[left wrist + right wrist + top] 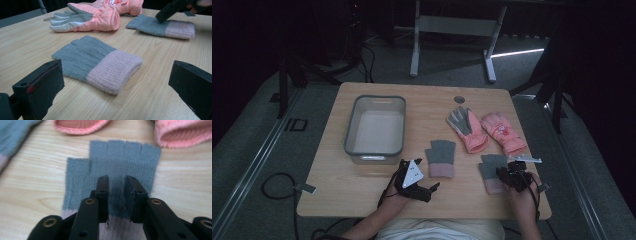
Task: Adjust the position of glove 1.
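Your right gripper (pixel 117 182) is down over the grey fingerless glove with the pink cuff (pixel 117 175) near the desk's (pixel 362 192) near right corner. Its jaws stand a narrow gap apart, straddling a strip of the knit close to the cuff; the pads look just off the fabric, though the blur makes that hard to be sure of. Your left gripper (pixel 115 82) rests low near the near edge with its jaws wide open and nothing between them, pointed at the matching second glove (pixel 100 63), which lies flat near the middle of the near edge. Two pink ski gloves (pixel 484 129) lie toward the far right, and a grey-rimmed bin (pixel 375 126) sits toward the left edge.
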`<state>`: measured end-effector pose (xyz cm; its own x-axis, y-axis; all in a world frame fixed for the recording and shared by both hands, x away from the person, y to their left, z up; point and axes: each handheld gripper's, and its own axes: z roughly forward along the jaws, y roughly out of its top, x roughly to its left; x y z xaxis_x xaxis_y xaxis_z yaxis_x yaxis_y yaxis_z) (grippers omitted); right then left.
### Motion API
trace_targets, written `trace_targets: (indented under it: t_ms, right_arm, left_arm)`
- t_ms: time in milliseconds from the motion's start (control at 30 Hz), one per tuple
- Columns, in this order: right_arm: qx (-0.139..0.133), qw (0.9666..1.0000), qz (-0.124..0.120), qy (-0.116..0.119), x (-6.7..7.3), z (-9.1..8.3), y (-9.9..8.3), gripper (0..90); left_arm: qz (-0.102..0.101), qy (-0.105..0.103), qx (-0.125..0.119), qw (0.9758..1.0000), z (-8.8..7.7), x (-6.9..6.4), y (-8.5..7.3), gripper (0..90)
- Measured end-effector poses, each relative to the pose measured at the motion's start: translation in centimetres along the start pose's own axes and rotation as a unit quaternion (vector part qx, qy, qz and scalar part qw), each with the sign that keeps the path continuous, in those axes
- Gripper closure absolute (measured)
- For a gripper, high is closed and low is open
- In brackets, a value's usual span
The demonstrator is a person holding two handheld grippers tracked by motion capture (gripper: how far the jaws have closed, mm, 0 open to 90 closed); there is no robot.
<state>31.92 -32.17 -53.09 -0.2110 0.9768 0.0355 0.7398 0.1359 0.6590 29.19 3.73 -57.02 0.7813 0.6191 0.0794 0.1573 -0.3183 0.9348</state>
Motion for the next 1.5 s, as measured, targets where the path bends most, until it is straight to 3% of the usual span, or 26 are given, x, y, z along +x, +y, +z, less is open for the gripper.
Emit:
trace_targets:
  t_ms: [100, 167, 200, 233, 433, 600, 733, 1000, 1033, 1133, 1333, 1500]
  right_arm:
    - [-0.013, 0.9977, -0.054, 0.039, -0.4, -0.7, 0.2, 66.7]
    - [-0.013, 0.9977, -0.054, 0.039, -0.4, -0.7, 0.2, 66.7]
    - [-0.008, 0.9967, -0.070, 0.042, -0.5, -0.8, 0.3, 65.7]
    - [0.000, 0.9936, -0.100, 0.052, -0.7, -0.8, 0.3, 63.9]
    - [0.018, 0.9900, -0.124, 0.065, -1.1, -0.4, 0.4, 60.9]
    - [0.018, 0.9907, -0.118, 0.067, -1.2, -0.1, 0.4, 60.5]
    - [0.037, 0.9910, -0.114, 0.060, -1.0, 0.7, 0.0, 63.5]
    - [0.035, 0.9926, -0.111, 0.035, -0.3, 0.9, -0.5, 80.6]
    - [0.040, 0.9935, -0.102, 0.030, -0.1, 0.9, -0.3, 84.5]
    - [0.039, 0.9947, -0.091, 0.029, -0.1, 0.9, -0.2, 85.4]
    - [0.012, 0.9978, -0.060, 0.026, 0.1, -1.4, 1.2, 85.8]
    - [-0.021, 0.9981, -0.055, 0.019, 1.2, -3.5, 3.4, 85.8]
  left_arm:
    - [-0.002, -0.001, -0.001, 1.0000, 0.0, 0.0, 0.0, 0.0]
    - [-0.003, -0.001, -0.001, 1.0000, 0.0, 0.1, 0.0, 0.0]
    - [-0.003, -0.001, 0.000, 1.0000, 0.0, 0.1, 0.0, 0.0]
    - [-0.002, 0.000, -0.001, 1.0000, 0.0, 0.0, 0.0, 0.0]
    - [0.001, -0.001, 0.001, 1.0000, 0.0, 0.0, 0.0, 0.0]
    - [0.002, 0.000, 0.001, 1.0000, 0.0, 0.0, 0.0, 0.0]
    - [0.002, 0.001, 0.000, 1.0000, 0.0, -0.1, 0.0, 0.0]
    - [0.005, 0.001, -0.001, 1.0000, 0.0, -0.1, 0.0, 0.0]
    - [0.005, 0.001, -0.001, 1.0000, 0.0, -0.1, 0.0, 0.0]
    - [0.003, 0.001, -0.001, 1.0000, 0.0, -0.1, 0.0, 0.0]
    - [0.002, 0.001, -0.001, 1.0000, 0.0, -0.1, 0.0, 0.0]
    - [0.003, 0.001, -0.001, 1.0000, 0.0, -0.1, 0.0, 0.0]
